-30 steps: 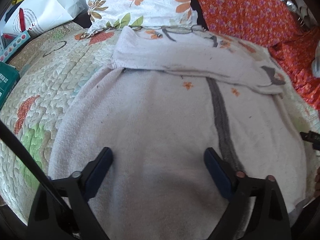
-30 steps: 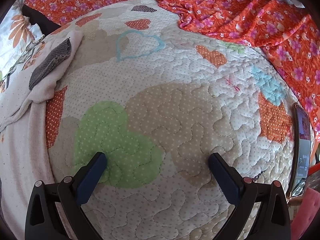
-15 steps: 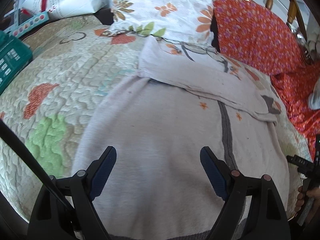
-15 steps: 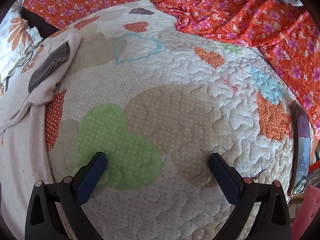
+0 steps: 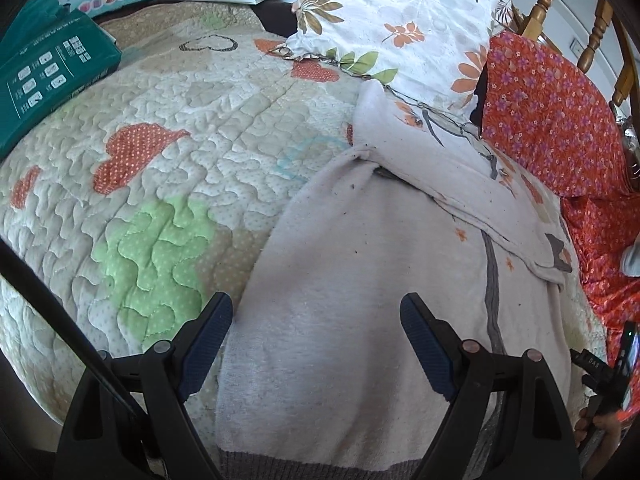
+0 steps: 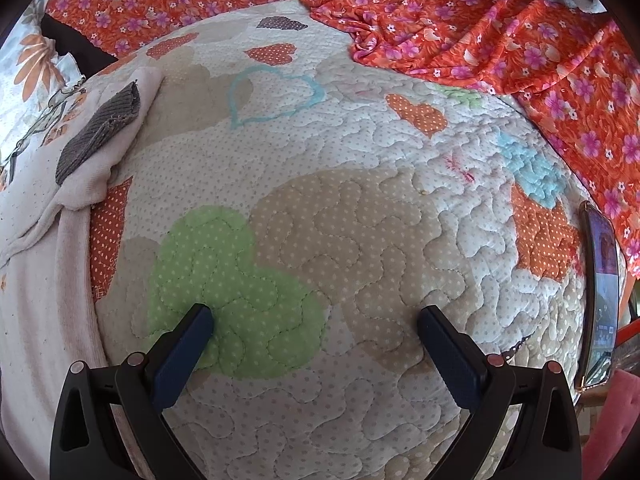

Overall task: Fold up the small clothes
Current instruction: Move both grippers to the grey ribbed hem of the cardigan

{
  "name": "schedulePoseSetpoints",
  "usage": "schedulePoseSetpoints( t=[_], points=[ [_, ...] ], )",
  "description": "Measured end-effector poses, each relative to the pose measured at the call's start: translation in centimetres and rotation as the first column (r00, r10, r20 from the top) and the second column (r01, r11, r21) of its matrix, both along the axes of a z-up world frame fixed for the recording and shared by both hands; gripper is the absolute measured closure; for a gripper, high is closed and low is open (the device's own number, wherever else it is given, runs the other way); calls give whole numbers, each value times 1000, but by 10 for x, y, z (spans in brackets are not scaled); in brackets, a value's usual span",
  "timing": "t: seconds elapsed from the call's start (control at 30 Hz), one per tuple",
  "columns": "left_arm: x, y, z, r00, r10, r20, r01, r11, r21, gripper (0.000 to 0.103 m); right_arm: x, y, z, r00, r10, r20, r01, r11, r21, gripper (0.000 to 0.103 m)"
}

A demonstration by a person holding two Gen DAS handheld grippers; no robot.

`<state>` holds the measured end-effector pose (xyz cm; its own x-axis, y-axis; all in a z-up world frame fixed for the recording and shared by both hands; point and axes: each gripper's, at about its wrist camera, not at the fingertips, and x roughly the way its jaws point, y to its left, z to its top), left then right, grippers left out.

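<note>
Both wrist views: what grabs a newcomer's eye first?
In the left wrist view, the pale pink sweater spread on the heart-patterned quilt, one sleeve folded across its top, with the open left gripper over its lower left edge. Behind it sit a floral pillow and a bright orange flowered cloth. In the right wrist view, the open right gripper hangs over bare quilt beside the sweater's grey cuff.

Home bedroom: bed with heart-patch quilt (image 5: 192,128), floral pillow (image 5: 400,28) at its head, wooden headboard spindles (image 5: 544,4) behind the pillow, orange floral sheet (image 6: 500,40) beside the quilt.
</note>
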<state>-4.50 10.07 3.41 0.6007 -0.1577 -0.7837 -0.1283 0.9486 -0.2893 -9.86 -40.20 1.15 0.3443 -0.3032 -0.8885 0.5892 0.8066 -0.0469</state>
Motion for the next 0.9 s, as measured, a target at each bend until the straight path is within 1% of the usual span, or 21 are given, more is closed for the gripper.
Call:
schedulePoseSetpoints(
  t=[0.27,0.9],
  points=[
    [0,-14,0,999,-35,10,34,998,52,18,0,1,0,1000,1,4,-1,1000,-1,0],
    [2,-14,-4,1000,-27,1,27,998,56,18,0,1,0,1000,1,4,-1,1000,-2,0]
  ],
)
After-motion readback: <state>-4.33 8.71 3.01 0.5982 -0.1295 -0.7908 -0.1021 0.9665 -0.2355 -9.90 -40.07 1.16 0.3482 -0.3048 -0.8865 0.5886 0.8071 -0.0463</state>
